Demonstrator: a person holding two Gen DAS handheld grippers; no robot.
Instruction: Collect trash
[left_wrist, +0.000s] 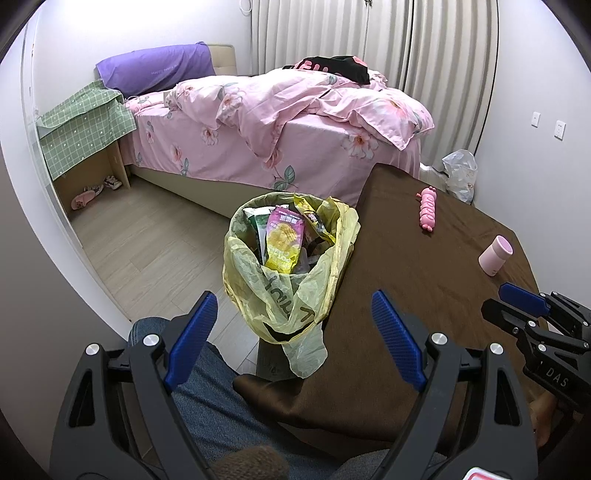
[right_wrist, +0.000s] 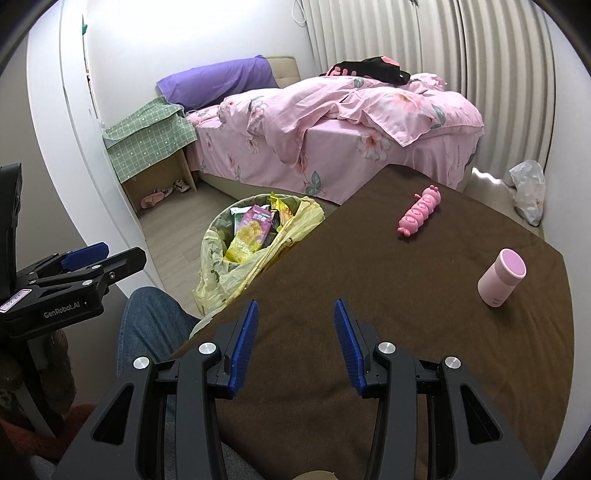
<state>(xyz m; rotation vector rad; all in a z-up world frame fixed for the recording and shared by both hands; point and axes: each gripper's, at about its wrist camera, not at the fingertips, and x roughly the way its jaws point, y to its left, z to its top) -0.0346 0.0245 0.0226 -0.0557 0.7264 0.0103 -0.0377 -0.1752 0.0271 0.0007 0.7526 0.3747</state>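
Note:
A trash bin lined with a yellow plastic bag (left_wrist: 255, 266) stands on the floor by the table's left edge, also in the right wrist view (right_wrist: 218, 273). It holds several snack wrappers, with a purple-and-yellow wrapper (left_wrist: 286, 236) on top. My left gripper (left_wrist: 295, 310) is open and empty, hovering just in front of the bin. My right gripper (right_wrist: 293, 314) is open and empty above the brown tablecloth (right_wrist: 369, 280); it also shows at the right edge of the left wrist view (left_wrist: 517, 299).
A pink caterpillar toy (right_wrist: 419, 210) and a pink cup (right_wrist: 500, 277) sit on the table. A pink bed (left_wrist: 277, 122), a green-covered nightstand (left_wrist: 85, 133) and a white plastic bag (left_wrist: 460, 173) on the floor lie beyond. My knee in jeans (left_wrist: 207, 387) is below the left gripper.

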